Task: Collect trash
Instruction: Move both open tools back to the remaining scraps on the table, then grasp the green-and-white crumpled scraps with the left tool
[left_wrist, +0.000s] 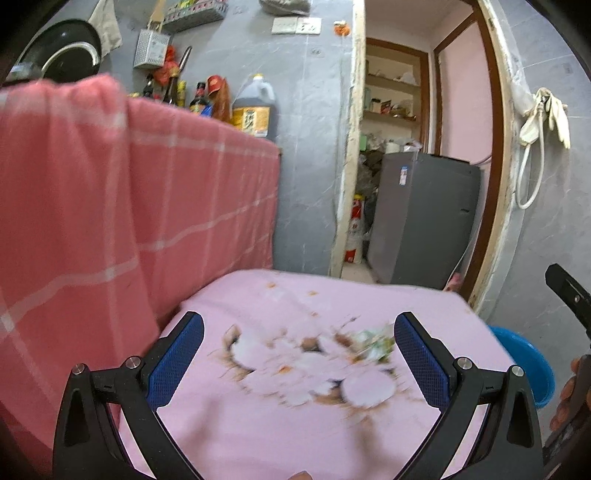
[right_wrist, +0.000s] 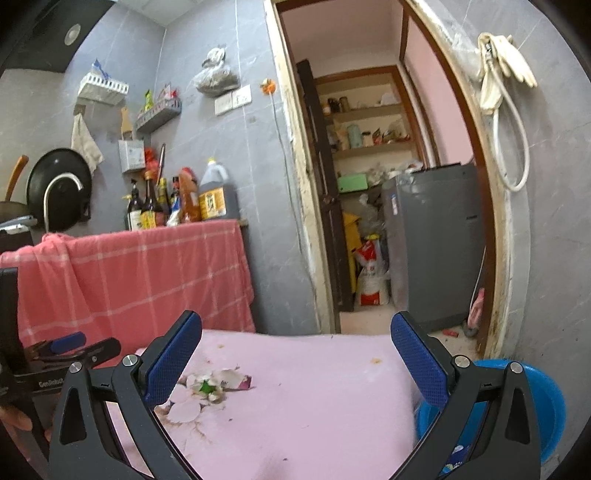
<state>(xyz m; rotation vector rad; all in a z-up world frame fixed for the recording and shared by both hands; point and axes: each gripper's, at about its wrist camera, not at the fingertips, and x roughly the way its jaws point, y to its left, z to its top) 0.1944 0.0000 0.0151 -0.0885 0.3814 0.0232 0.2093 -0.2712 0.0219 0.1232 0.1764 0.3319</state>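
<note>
Lettering "GenRobot" marks left tongs (right_wrist: 68, 345) near wrapper (right_wrist: 221, 382).

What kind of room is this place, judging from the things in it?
Most likely a small home kitchen: sauce and oil bottles stand against the tiled wall, a metal grater and a black pan hang there, and a doorway opens to pantry shelves.

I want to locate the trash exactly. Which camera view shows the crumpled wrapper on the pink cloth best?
The right wrist view: the crumpled wrapper is sharp and lies unobstructed on the pink cloth. In the left wrist view it is only a blurred whitish-green patch near the right finger.
</note>
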